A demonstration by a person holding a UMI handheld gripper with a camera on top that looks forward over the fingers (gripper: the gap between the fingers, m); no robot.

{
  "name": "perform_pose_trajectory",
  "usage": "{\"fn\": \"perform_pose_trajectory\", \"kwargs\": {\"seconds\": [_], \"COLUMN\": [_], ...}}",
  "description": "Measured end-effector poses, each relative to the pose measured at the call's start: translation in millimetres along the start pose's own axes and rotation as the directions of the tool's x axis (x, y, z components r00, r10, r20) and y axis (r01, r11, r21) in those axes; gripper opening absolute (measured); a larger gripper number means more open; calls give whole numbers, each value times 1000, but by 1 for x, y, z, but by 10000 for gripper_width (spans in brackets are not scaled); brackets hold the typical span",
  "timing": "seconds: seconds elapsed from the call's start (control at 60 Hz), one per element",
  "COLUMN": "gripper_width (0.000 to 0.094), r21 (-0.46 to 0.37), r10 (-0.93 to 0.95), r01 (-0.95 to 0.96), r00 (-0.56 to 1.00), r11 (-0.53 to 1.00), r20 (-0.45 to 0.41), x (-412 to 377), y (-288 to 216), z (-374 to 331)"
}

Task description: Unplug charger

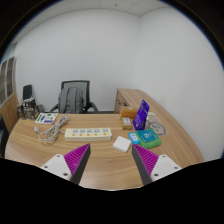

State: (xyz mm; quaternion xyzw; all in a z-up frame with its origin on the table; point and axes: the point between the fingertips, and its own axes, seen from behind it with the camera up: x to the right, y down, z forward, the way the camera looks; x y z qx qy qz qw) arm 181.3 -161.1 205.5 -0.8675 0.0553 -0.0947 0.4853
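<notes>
1. Pale wood is what fills the gripper view – a desk (100, 160) running out ahead of the gripper (110, 160) and curving away beyond its right finger.
2. The gripper is released: its two fingers stand spread wide, the magenta pads (78, 156) facing each other across bare desk, with nothing between them.
3. Beyond the fingers, and roughly centred on the gap, lies a long white power strip (88, 132), set crosswise. Whether a plug sits in it cannot be made out.
4. A small white block – likely the charger (122, 143) – rests on the desk just ahead of the right finger, near the strip's right end but apart from it.
5. Further right of that block sits a teal box (148, 137), and behind it a purple box (142, 113) stands upright.
6. Ahead and left of the left finger, past the strip's left end, there is a tangle of pale cables (48, 128) beside a small box (43, 118).
7. Past the far edge of the desk stands a dark office chair (74, 97) against a white wall (100, 50).
</notes>
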Motion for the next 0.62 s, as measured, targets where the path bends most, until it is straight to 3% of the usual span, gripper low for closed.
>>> {"fn": "perform_pose_trajectory", "kwargs": {"seconds": [0.25, 0.617], "gripper_width": [861, 858], "r21": [23, 41], "r10": [-8, -40], "r01": [9, 42], "r00": [999, 998], "r11": [1000, 998], "r20": [-31, -51], "x": [-43, -74], "y": [8, 10], "z": [-93, -141]}}
